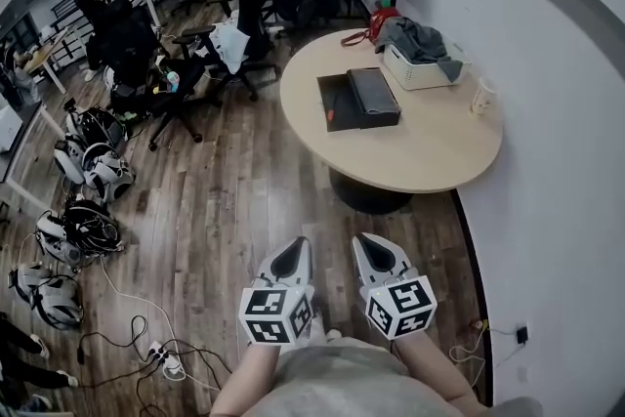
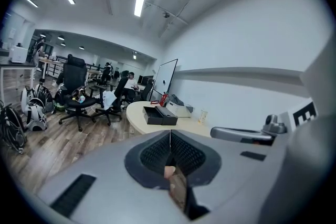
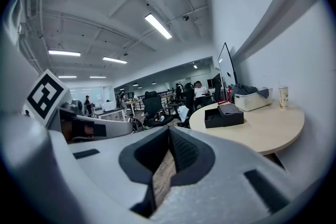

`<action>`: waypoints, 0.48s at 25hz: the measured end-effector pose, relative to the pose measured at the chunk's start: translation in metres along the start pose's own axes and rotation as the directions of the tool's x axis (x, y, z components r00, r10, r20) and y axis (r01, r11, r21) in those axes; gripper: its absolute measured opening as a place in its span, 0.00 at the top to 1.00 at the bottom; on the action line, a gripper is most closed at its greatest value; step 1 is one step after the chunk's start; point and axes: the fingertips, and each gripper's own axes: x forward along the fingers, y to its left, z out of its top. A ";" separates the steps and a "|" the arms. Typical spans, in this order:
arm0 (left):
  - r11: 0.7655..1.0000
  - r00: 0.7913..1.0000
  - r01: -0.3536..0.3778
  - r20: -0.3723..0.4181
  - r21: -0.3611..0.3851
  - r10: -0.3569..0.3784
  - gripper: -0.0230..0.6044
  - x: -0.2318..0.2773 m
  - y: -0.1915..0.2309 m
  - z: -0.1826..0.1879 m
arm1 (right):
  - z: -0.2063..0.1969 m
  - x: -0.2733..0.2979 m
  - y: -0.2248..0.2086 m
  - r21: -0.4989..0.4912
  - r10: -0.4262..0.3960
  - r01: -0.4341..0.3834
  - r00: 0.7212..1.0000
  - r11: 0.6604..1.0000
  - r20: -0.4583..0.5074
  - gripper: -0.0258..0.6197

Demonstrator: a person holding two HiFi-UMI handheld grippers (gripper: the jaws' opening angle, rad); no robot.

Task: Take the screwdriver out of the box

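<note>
An open black box [image 1: 357, 100] lies on the round beige table [image 1: 430, 151], its tray on the left and its lid beside it on the right. I cannot make out the screwdriver in it. The box also shows far ahead in the left gripper view [image 2: 160, 115] and the right gripper view [image 3: 224, 115]. My left gripper [image 1: 298, 245] and right gripper [image 1: 369, 240] hang side by side over the wooden floor, well short of the table. Both point toward it. Each one's jaws meet with nothing between them [image 2: 169, 132] [image 3: 169, 128].
A white basket [image 1: 415, 71] with grey cloth and a paper cup [image 1: 482, 96] stand on the table's far side. A white wall runs along the right. Office chairs [image 1: 181, 78], bags and helmets [image 1: 88, 166] and floor cables [image 1: 161, 361] fill the left.
</note>
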 end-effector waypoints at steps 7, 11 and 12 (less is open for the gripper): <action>1.000 1.000 0.011 -0.006 -0.001 -0.011 0.96 0.049 0.026 0.012 | 0.003 0.050 -0.019 0.003 0.007 -0.007 1.000 1.000 -0.012 0.96; 0.999 0.999 0.034 -0.009 -0.002 -0.034 0.96 0.089 0.047 0.030 | 0.017 0.096 -0.031 -0.008 0.014 -0.014 1.000 1.000 -0.011 0.96; 0.999 0.999 0.040 -0.010 0.001 -0.040 0.96 0.099 0.052 0.036 | 0.022 0.108 -0.034 -0.008 0.013 -0.013 1.000 1.000 -0.011 0.96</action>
